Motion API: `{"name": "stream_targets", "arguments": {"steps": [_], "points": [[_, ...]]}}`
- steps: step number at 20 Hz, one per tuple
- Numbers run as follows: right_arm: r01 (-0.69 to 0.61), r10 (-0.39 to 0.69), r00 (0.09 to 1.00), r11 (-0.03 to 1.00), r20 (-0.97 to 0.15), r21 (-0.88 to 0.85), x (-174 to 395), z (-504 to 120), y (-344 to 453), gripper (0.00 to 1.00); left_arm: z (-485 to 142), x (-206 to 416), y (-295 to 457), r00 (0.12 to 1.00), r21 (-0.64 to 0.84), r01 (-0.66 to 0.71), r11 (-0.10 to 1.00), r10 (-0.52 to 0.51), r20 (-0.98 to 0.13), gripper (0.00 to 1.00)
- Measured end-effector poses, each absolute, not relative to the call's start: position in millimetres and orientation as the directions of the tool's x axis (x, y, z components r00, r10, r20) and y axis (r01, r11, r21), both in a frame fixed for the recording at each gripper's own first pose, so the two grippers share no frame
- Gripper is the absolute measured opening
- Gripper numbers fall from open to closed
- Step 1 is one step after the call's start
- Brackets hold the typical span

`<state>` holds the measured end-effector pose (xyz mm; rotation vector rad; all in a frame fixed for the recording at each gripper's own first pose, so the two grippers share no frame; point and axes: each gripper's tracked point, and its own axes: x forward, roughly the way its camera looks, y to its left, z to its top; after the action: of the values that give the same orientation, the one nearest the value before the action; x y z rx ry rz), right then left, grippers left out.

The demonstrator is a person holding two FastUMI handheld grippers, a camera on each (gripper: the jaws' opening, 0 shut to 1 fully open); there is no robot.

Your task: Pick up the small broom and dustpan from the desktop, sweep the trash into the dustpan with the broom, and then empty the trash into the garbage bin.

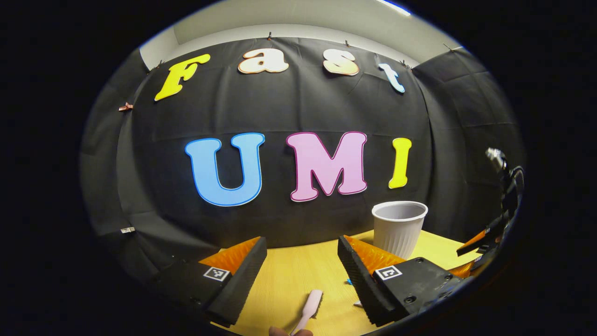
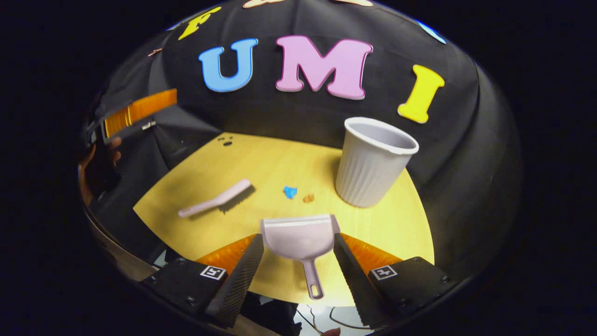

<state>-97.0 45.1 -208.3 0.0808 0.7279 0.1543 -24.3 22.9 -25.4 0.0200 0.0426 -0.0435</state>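
The left tongs (image 1: 302,268) stand open above the yellow wood-grain worktop (image 1: 298,275), gripping nothing. Below their gap lies the small pale pink plastic broom (image 1: 311,305), flat on the worktop, clear of both fingers. The white ribbed plastic garbage bin (image 1: 399,227) stands upright beyond the left tongs' right-hand finger.

In the right gripper view, the right tongs (image 2: 298,268) are likewise open and empty. The pale dustpan with a short handle (image 2: 301,242) rests on the worktop between their fingers; contact with either finger cannot be determined. Ahead of the dustpan's mouth lie a blue scrap (image 2: 290,191) and a small orange-brown scrap (image 2: 308,198), just beside each other. The broom lies to the left of them, bristles down. The garbage bin stands to the right, near the scraps.
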Motion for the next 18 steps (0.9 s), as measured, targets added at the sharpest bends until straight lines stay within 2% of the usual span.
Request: {"name": "stream_targets", "arguments": {"steps": [5,9,10,18], "points": [[-0.156,0.146,0.612,0.986,-0.777,0.062,-104.2,-280.6,44.8,0.95,-27.7,-31.3,25.6,0.998,0.025,0.04,0.999,-0.039,-0.044,0.98],[-0.202,0.174,0.5,0.976,-0.849,0.082,-103.3,-333.3,57.3,0.94,-29.4,-36.1,32.1,0.998,0.038,0.026,0.999,-0.024,-0.05,0.97],[-0.201,0.182,0.48,0.975,-0.858,0.094,-103.5,-345.2,60.5,0.9,-29.4,-37.5,35.5,0.998,0.039,0.016,0.999,-0.014,-0.055,0.97],[-0.145,0.205,0.338,0.976,-0.919,0.165,-95.3,-409.4,69.6,0.84,-33.1,-41.0,59.5,0.993,0.043,-0.08,0.996,0.084,-0.086,0.97]]}}
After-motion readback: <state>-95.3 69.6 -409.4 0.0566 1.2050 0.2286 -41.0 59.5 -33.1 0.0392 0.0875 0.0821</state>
